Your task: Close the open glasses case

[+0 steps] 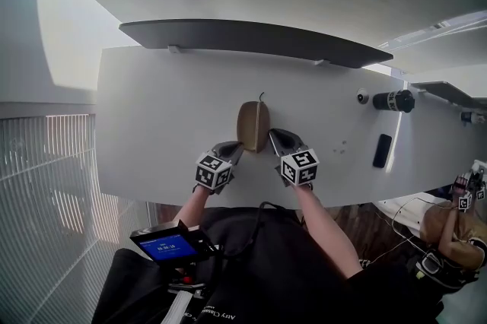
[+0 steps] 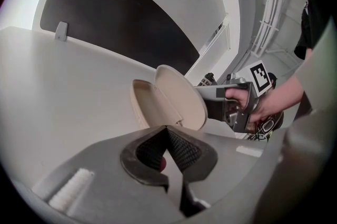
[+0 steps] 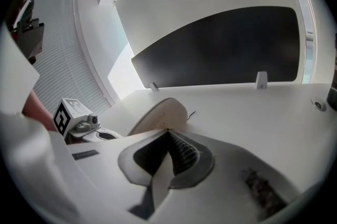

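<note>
Both forearms reach forward over the near edge of the white table point(image 1: 167, 109), elbows low and bare below the sleeves. The left forearm point(image 1: 189, 207) angles inward to the right and the right forearm point(image 1: 329, 227) angles inward to the left, so the two tools converge on one spot.

Left gripper point(image 2: 167, 129): jaws brought together, ribbed pads meeting at the tip, nothing between them. The tip sits just beside the near end of the glasses case point(image 1: 253, 126); contact cannot be confirmed.

Right gripper point(image 3: 168, 132): jaws likewise together and empty. Its tip lies against the outer face of the lid point(image 2: 181, 98), which is seen from the left gripper view standing tilted over the base point(image 2: 149, 107). The right hand point(image 2: 268, 104) is wrapped round the tool's grip.

The tan case rests on the table near its middle, between the two tips, partly open with its pale lining showing.

A dark cylinder point(image 1: 393, 100) and a phone point(image 1: 382, 150) lie well apart to the right.
</note>
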Demonstrator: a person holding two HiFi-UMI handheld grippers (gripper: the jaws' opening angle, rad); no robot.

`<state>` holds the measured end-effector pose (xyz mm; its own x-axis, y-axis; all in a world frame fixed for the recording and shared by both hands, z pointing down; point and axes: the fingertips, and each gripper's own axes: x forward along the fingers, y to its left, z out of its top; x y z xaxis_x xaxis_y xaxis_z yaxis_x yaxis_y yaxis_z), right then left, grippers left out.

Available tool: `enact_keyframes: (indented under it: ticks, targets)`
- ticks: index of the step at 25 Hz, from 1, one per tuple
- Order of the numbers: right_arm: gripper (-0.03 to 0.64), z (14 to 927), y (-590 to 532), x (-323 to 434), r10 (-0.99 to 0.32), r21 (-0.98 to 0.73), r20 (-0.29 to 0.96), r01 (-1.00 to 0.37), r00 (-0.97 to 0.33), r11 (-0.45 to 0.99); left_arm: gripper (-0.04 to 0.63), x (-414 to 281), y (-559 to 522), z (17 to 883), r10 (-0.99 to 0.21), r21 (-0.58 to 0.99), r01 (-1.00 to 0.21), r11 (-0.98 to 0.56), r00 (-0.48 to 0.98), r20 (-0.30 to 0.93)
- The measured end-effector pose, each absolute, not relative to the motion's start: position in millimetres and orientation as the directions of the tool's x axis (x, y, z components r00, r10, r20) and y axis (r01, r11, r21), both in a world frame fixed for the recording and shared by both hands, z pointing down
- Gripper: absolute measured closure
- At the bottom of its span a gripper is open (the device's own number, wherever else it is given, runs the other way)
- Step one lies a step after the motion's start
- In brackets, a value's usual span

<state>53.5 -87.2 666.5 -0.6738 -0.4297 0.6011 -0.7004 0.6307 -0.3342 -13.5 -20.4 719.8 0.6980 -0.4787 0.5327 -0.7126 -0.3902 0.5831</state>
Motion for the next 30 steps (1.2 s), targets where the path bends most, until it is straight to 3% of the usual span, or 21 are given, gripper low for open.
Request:
enact_keyframes:
  ticks: [10,20,30]
  targets:
    - [0.611,665.3,-82.6,21.5,-0.355,-0.330,0.601,-0.627,-0.716,0.706,0.589,-18.7,-21.5,720.3,-0.492,0.572,-0.728,-0.379,0.681,0.542]
    - [0.611,670.3,-79.9,0.9,-0.298,-0.296,0.625,-0.573,-0.721,0.764,0.589,-36.0,-36.8,690.2,-0.580,0.542,-0.749,-0.380,0.650,0.491]
    - [0.612,675.3,-77.2,-18.2,-0.266,-0.237,0.671,-0.541,-0.692,0.807,0.589,-22.1,-48.9,693.1,-0.543,0.510,-0.754,-0.415,0.654,0.527]
